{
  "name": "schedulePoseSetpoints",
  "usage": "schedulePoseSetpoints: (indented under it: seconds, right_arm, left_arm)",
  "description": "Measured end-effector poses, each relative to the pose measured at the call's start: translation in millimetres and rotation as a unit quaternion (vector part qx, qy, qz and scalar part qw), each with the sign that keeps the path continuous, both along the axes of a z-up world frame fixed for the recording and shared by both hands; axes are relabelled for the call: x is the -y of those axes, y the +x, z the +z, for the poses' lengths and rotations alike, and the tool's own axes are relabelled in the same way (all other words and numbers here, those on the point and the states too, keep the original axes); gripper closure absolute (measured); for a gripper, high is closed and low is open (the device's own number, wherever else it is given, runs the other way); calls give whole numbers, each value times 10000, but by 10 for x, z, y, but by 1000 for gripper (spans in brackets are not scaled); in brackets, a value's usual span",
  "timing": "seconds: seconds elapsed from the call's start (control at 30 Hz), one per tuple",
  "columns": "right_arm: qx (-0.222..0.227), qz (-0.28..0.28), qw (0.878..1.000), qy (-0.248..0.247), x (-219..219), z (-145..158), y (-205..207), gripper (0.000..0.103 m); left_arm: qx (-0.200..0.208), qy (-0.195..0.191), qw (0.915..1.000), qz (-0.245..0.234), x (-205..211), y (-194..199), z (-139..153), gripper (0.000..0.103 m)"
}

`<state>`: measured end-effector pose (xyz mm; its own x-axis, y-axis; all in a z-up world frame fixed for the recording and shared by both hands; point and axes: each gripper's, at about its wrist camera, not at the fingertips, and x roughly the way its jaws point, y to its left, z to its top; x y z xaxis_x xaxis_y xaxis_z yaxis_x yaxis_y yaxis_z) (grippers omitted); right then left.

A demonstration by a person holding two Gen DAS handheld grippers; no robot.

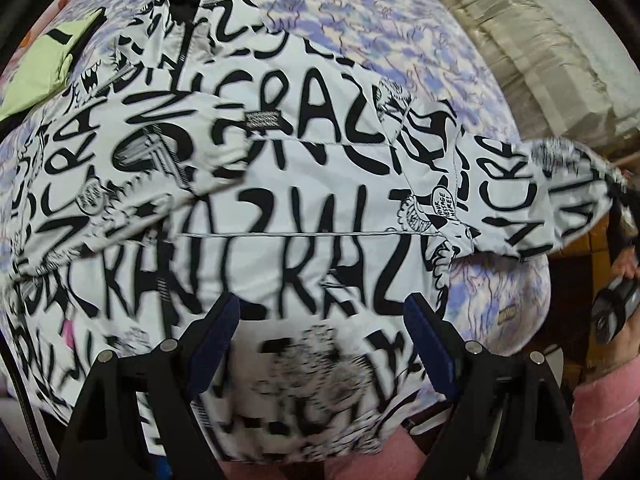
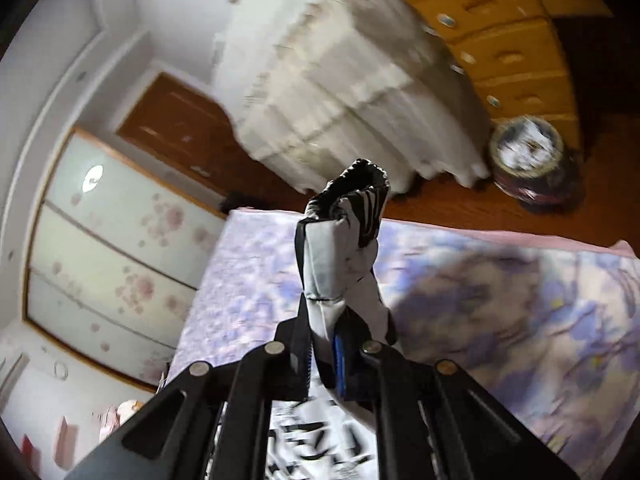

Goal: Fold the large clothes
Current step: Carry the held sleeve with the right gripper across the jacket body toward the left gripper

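A white padded jacket (image 1: 280, 200) covered in black lettering lies spread on the purple-flowered bed sheet (image 1: 360, 28). My left gripper (image 1: 320, 336) hovers over the jacket's lower body, its blue-padded fingers (image 1: 216, 340) wide open and nothing between them. One sleeve (image 1: 532, 196) stretches off to the right, lifted clear of the bed. In the right wrist view my right gripper (image 2: 324, 344) is shut on that sleeve (image 2: 340, 264), and the dark cuff (image 2: 356, 184) sticks up past the fingertips.
A pale green cloth (image 1: 44, 68) lies at the jacket's upper left. Beyond the bed stand a pale draped curtain (image 2: 340, 80), a wooden dresser (image 2: 508, 40), a flowered sliding wardrobe (image 2: 112, 248) and a round tin (image 2: 528, 148). A pink sleeve (image 1: 600, 420) shows at lower right.
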<state>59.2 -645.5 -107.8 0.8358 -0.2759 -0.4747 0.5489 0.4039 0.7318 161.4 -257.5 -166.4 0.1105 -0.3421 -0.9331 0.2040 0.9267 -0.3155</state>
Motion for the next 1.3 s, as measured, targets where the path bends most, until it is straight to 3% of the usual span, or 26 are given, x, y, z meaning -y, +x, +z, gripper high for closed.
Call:
schedulePoseSetpoints:
  seconds: [0.2,0.43,0.63,0.87,1.0,1.07,1.17,1.23,1.3]
  right_arm:
    - [578,392,9975,-125,-776,395,368,95]
    - [522,1135,9900,-658,-1700,484,934,95]
    - [347,1986,9781,-515,-2509,207,1483,95]
    - [-257,2885,9571,-109,-3562,-510,2061,95]
    - [-1022,3378,9357,-9,-4095,-1022,2262,95]
    - [-1576,3626,9185,-7,-4319,-1260,2329,94]
    - [-2559,4091,8757,-202,-4678,-1604,2390,91]
    - [-2849,4233,8594,-329,-4788,-1702,2399,90]
    - [-2937,4322,8511,-500,-4840,-1747,2394,90]
  left_arm:
    - [214,-93,9996,140,-803,108,99,20]
    - [254,-61,9978,613,-1716,329,64,18]
    - [164,-103,9934,1129,-2303,434,-63,18]
    - [117,-91,9904,1378,-2700,562,-199,18]
    - [137,-47,9889,1482,-2882,631,-227,18]
    - [148,-34,9882,1527,-2960,669,-254,18]
    - [124,-13,9882,1525,-3053,752,-304,18]
    - [129,10,9885,1505,-3063,807,-328,18]
    - [163,44,9892,1457,-3071,876,-352,18]
